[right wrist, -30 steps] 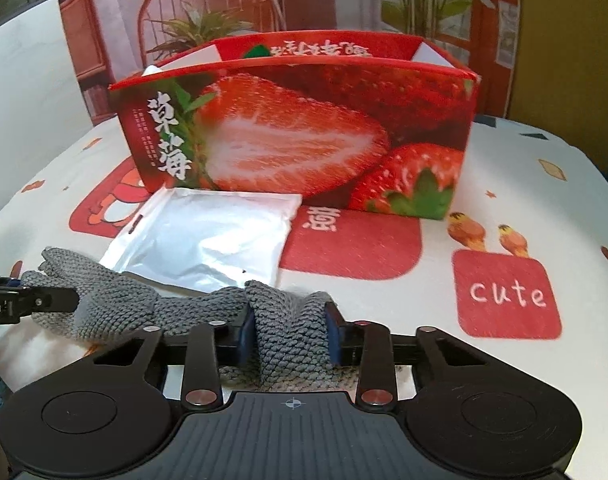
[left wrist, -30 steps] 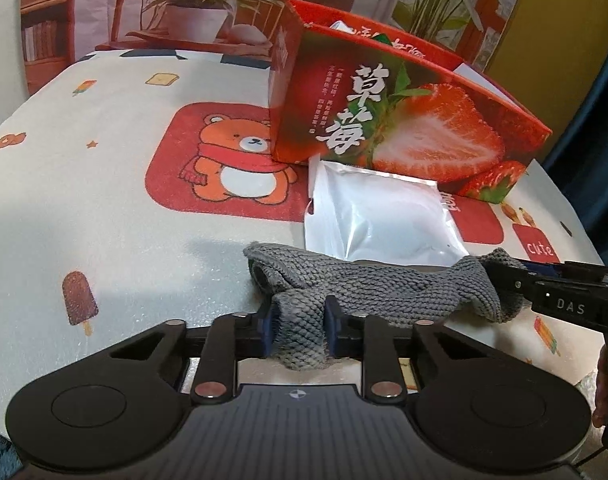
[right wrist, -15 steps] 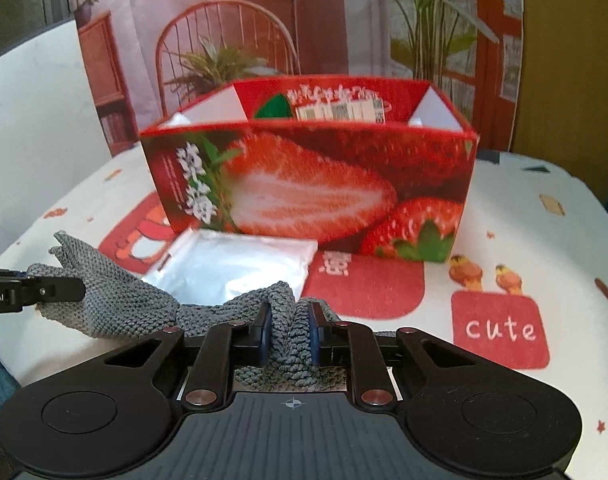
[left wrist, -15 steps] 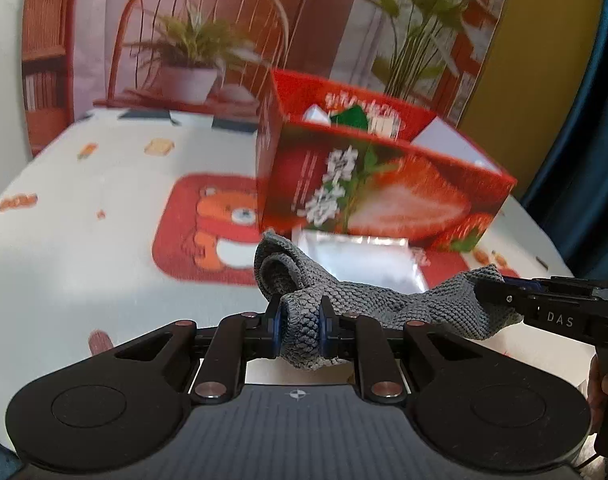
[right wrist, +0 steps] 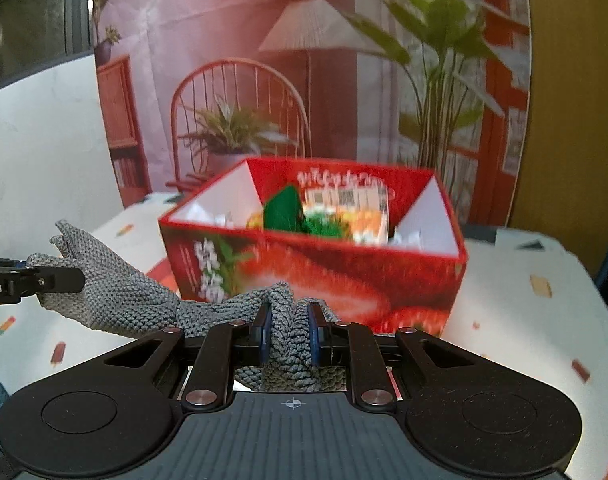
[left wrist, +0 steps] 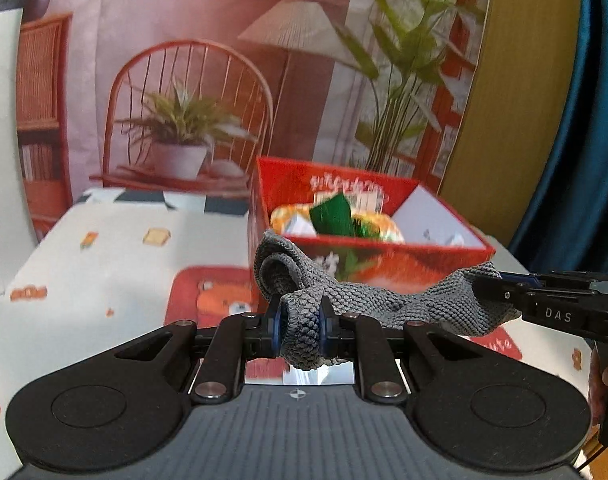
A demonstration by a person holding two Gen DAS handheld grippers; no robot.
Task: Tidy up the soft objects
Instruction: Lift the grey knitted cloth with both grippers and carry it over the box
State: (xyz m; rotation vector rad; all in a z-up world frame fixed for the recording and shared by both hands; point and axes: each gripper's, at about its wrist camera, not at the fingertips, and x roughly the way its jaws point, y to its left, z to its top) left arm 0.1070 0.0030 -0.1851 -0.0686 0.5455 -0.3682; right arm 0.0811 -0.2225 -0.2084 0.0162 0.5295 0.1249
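Note:
A grey knitted cloth [left wrist: 384, 300] hangs stretched between my two grippers, lifted above the table in front of the red strawberry box [left wrist: 384, 256]. My left gripper [left wrist: 299, 330] is shut on one end of the cloth. My right gripper [right wrist: 287, 332] is shut on the other end [right wrist: 143, 304]. The right gripper also shows in the left wrist view [left wrist: 500, 286], and the left gripper in the right wrist view [right wrist: 63, 278]. The open box [right wrist: 344, 276] holds orange and green packets [right wrist: 328, 216].
The table has a white cloth with cartoon prints [left wrist: 103, 264]. A printed backdrop with a chair, plants and a lamp [left wrist: 191, 92] stands behind the table. A blue curtain [left wrist: 584, 120] hangs at the right.
Both grippers have lifted the grey cloth up off the table, from low beside the silver pouch to about the height of the box's rim. The pouch is out of view now.

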